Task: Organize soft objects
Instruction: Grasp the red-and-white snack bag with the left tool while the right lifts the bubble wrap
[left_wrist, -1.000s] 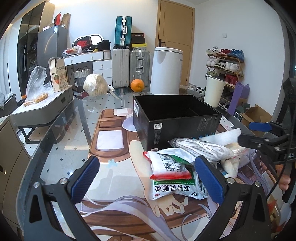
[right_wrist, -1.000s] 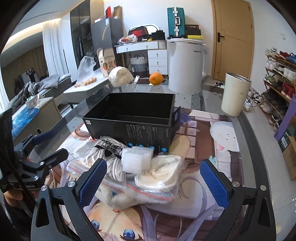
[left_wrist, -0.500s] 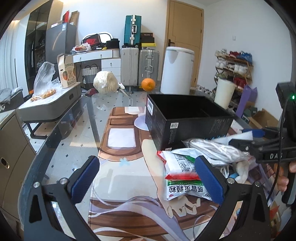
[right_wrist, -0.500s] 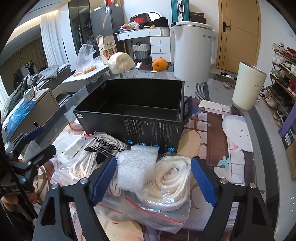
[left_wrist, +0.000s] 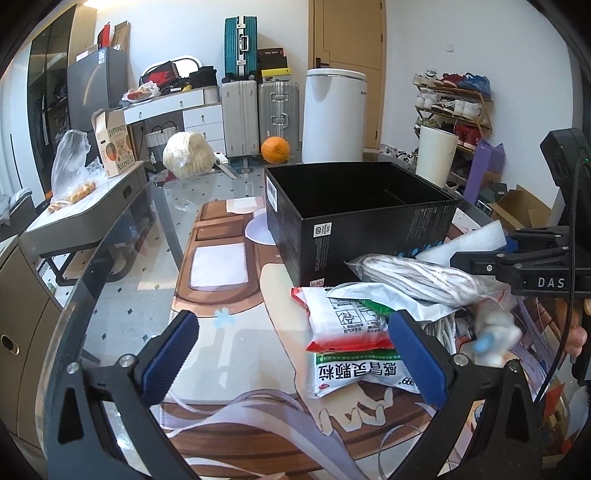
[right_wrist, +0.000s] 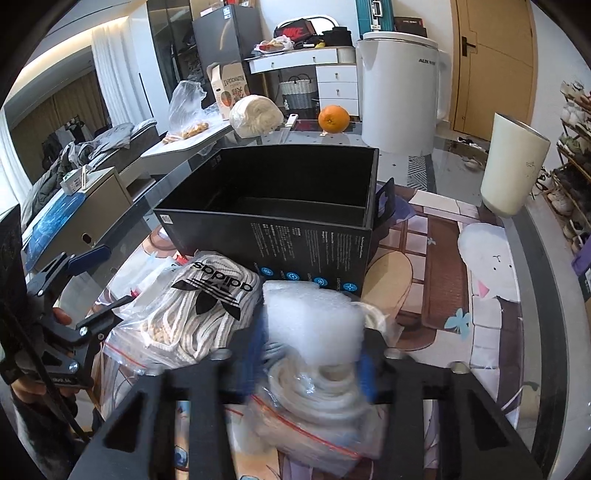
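An empty black box (right_wrist: 280, 206) stands on the glass table; it also shows in the left wrist view (left_wrist: 362, 218). In front of it lies a pile of soft things: a white foam block (right_wrist: 312, 321), a bagged coil of white rope (right_wrist: 317, 391), an Adidas bag of cord (right_wrist: 207, 310) and red-green sachets (left_wrist: 347, 325). My right gripper (right_wrist: 312, 363) has closed onto the foam block, its blue pads blurred at both sides. My left gripper (left_wrist: 291, 350) is open and empty, left of the sachets.
An orange (right_wrist: 333, 118), a wrapped white bundle (right_wrist: 255, 120) and a white appliance (right_wrist: 400, 92) stand beyond the box. A cream cup (right_wrist: 511, 162) stands at the right. The table's curved edge runs along the left (left_wrist: 122, 236).
My right gripper moved forward and down over the pile and its jaws closed from wide open onto the foam block. My left gripper stayed open and drifted slightly left.
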